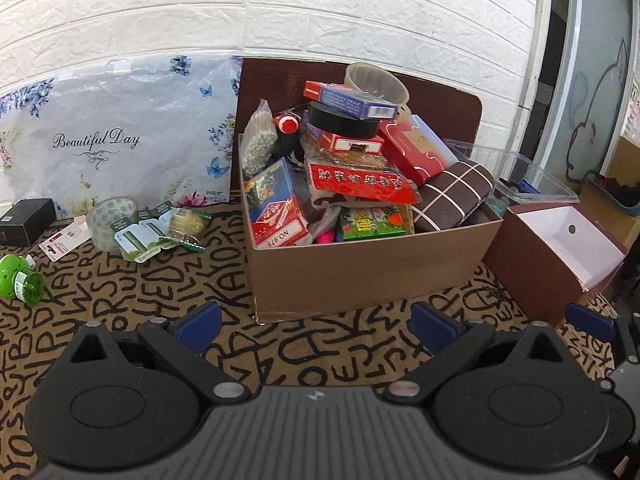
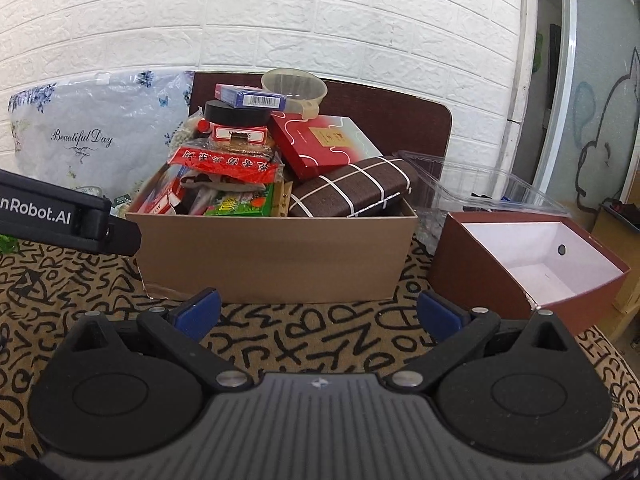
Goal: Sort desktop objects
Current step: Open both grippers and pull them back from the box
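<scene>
A: Both spread wide, gripping nothing. The left gripper [image 1: 316,326] and right gripper [image 2: 318,310] hover over the letter-print tabletop [image 1: 340,356].

B: Straight ahead?

A: The overstuffed cardboard box [image 2: 276,252]; its lower contents are buried. Right of it, an open red box [image 2: 528,264], then a clear bin [image 2: 500,192], contents unreadable.

B: Left?

A: A green bottle [image 1: 22,280], edge-cropped. White brick wall [image 1: 280,8] behind.

Letter-print tablecloth [image 1: 168,292], overfilled cardboard box [image 1: 372,268], red-brown box [image 1: 532,276], green bottle [image 1: 22,278], black box [image 1: 26,222]
</scene>
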A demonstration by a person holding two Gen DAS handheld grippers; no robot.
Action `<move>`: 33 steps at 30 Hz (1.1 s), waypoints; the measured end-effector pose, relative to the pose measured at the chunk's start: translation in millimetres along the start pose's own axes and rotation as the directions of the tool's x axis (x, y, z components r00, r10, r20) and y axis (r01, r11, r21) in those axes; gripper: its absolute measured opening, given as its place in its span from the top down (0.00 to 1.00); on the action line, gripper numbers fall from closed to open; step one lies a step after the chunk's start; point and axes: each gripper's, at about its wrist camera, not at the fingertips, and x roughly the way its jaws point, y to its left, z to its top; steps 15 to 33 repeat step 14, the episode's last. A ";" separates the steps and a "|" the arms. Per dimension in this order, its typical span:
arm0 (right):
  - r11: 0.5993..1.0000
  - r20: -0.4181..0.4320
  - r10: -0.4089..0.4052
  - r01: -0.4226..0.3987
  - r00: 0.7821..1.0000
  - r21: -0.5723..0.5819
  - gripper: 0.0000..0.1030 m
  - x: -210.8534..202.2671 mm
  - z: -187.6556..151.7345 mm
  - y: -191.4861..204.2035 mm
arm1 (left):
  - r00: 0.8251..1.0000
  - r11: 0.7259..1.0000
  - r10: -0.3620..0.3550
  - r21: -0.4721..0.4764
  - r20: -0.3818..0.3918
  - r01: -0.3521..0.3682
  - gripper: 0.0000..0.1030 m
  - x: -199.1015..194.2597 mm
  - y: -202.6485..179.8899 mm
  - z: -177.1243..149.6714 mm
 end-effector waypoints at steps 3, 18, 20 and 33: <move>1.000 -0.010 -0.015 0.015 1.000 0.004 0.02 -1.3 -1.4 -0.6 | 1.000 1.000 -0.011 0.007 0.004 0.011 0.00 -2.3 -3.6 -2.0; 0.999 -0.051 -0.029 0.030 0.998 0.013 0.02 5.2 -3.1 4.3 | 0.998 0.999 -0.048 0.028 0.037 0.047 0.00 -8.8 -6.9 -6.1; 0.999 -0.051 -0.029 0.030 0.998 0.013 0.02 5.2 -3.1 4.3 | 0.998 0.999 -0.048 0.028 0.037 0.047 0.00 -8.8 -6.9 -6.1; 0.999 -0.051 -0.029 0.030 0.998 0.013 0.02 5.2 -3.1 4.3 | 0.998 0.999 -0.048 0.028 0.037 0.047 0.00 -8.8 -6.9 -6.1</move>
